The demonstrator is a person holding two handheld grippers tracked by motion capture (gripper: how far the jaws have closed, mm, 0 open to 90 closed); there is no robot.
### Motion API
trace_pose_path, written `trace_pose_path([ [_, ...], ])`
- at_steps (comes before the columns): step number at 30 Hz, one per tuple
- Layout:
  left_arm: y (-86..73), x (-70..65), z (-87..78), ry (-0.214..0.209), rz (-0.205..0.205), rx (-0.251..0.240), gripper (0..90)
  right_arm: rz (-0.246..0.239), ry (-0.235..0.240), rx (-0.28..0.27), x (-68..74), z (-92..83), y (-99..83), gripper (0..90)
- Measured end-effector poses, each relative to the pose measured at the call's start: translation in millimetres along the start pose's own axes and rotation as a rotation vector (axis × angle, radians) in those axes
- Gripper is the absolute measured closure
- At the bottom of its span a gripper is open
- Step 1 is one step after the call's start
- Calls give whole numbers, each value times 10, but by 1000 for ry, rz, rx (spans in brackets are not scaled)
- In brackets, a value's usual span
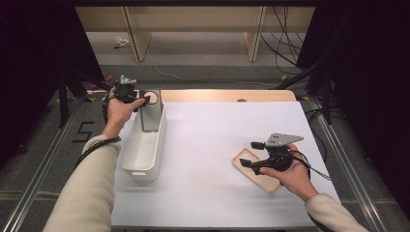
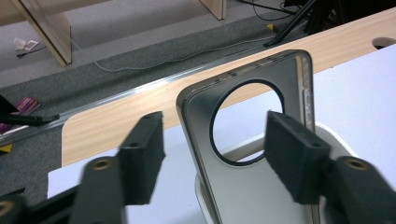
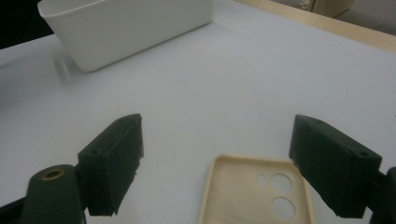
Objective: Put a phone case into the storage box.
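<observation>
While the left gripper (image 1: 140, 100) hangs over the far end of the white bin (image 1: 144, 150), its jaws stand apart on either side of a grey case (image 1: 151, 112); that case stands upright in the bin, leaning on the far wall, its big round cutout at the top; from the high view you cannot judge whether the pads touch it; the left gripper view settles that: the left pad (image 2: 142, 156) sits clear of the case's edge, the right pad (image 2: 292, 156) lies in front of its face, near the cutout rim, and contact there I cannot tell; no squeeze showing, so the case stands free in the bin.

Over on the right, the right gripper (image 1: 249, 153) hovers by a beige case (image 1: 255, 169) lying flat, hollow side up, on the white table (image 1: 208, 140); the high view puts the jaws at the case's near-left end; the right gripper view gives more: jaws wide, nothing between them but table, the beige case (image 3: 257, 191) below with two small round holes and a smaller one beside them; the bin (image 3: 126, 28) sits well beyond; a wooden edge (image 1: 227, 95) runs along the table's far side.
</observation>
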State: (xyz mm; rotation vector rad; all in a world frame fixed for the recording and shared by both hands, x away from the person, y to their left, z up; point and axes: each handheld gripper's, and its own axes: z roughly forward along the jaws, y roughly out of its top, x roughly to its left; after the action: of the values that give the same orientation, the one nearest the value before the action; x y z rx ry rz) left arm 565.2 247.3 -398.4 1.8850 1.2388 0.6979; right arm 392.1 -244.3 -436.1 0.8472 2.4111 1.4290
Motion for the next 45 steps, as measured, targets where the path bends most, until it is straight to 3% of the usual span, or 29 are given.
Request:
trace_pose_path([
  [6,-28,4,-83,-11,-8,7,201,-2,-3,9,1,-3,0,178],
  [10,-62,-14,-195,-50,-21,-3,188,-1,-9,2,-12,-13,7,174],
  [12,-74,-26,-229,-50,-34,-2,153,1,-12,0,-23,-24,14,172],
  [22,-207,-152,-513,-42,-2,-11,22,14,-39,-15,-92,-86,37,169],
  [28,-240,-172,-655,-32,-3,-43,0,19,-49,-17,-116,-99,34,169],
  [33,-288,-289,-773,-60,3,-69,0,24,-57,-16,-151,-126,29,168],
  [35,-352,-408,-862,-90,18,-78,0,30,-66,-15,-180,-139,18,168],
  [38,-406,-483,-925,-114,6,-89,0,34,-74,-13,-209,-158,6,168],
  [45,-616,-907,-1131,-196,46,-129,0,65,-118,-9,-362,-260,-54,168],
])
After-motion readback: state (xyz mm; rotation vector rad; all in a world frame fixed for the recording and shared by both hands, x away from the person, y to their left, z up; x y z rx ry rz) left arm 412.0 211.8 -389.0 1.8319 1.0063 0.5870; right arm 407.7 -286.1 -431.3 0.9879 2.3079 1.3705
